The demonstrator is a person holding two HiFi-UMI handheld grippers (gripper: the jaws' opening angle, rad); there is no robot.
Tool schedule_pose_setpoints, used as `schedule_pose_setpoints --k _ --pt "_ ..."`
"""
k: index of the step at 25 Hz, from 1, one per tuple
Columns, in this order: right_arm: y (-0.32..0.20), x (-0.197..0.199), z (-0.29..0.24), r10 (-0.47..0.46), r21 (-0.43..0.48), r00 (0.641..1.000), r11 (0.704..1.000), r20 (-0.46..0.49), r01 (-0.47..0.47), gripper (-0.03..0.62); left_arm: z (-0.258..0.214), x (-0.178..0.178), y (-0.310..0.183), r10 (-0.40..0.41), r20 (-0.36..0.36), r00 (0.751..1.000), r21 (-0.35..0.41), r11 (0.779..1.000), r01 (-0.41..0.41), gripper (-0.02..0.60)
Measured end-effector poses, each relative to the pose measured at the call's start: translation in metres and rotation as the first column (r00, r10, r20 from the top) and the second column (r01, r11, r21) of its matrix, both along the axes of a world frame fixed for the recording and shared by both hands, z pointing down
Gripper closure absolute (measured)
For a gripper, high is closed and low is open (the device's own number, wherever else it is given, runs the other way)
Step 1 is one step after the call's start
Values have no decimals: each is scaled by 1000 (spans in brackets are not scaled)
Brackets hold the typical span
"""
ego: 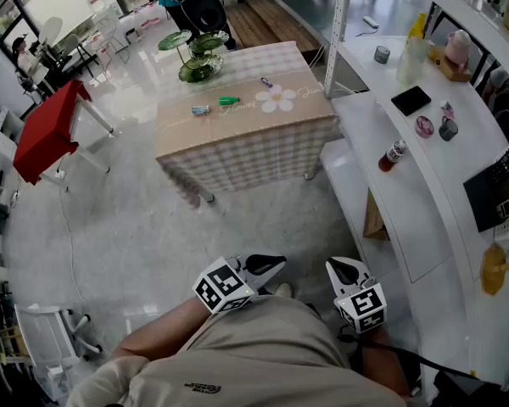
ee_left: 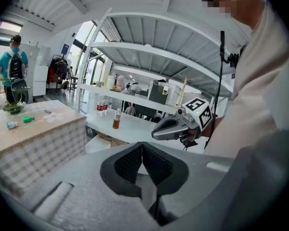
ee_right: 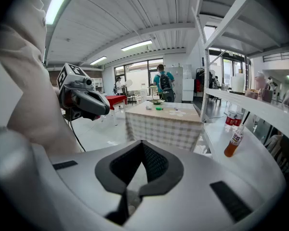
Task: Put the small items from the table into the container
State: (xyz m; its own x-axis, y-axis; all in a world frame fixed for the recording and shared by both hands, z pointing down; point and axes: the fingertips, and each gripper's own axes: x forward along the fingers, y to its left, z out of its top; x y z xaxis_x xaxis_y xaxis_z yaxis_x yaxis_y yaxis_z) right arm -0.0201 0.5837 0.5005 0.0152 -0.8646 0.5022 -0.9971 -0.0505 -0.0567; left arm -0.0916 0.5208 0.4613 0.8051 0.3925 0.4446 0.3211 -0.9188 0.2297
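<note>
The left gripper is held close against the person's beige shirt, its 2 dark ridged jaws pressed together with nothing between them. The right gripper sits just beside it at the same height, its jaws also closed on nothing. Both tilt a little downward toward the pale glossy floor.

Well apart from them stands the square table under a beige checked cloth. On the tabletop's left half a small green item and a small pale-blue item lie side by side, close together. A small dark stick-like item lies nearer the middle, toward the far edge, just above a white daisy print on the cloth. At the far left corner stands a green tiered dish stand; I cannot tell whether anything is in it.

To the right of the table runs a long white counter carrying a bottle of orange drink with a red cap. A red folding table stands off to the left.
</note>
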Motion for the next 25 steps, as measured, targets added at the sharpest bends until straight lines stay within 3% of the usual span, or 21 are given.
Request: schedule_pose_setpoints --k 14,20,25 --pt "-39 -4 7 -112 -26 994 993 17 113 579 -2 -5 -34 -107 -10 994 -45 993 106 574" --pt "-76 1 13 -157 -38 988 987 11 157 576 4 -9 -72 -189 -5 982 -61 980 189 574" --pt "-129 13 21 -159 -49 987 986 28 160 569 12 1 -122 -208 -1 978 -89 974 207 574"
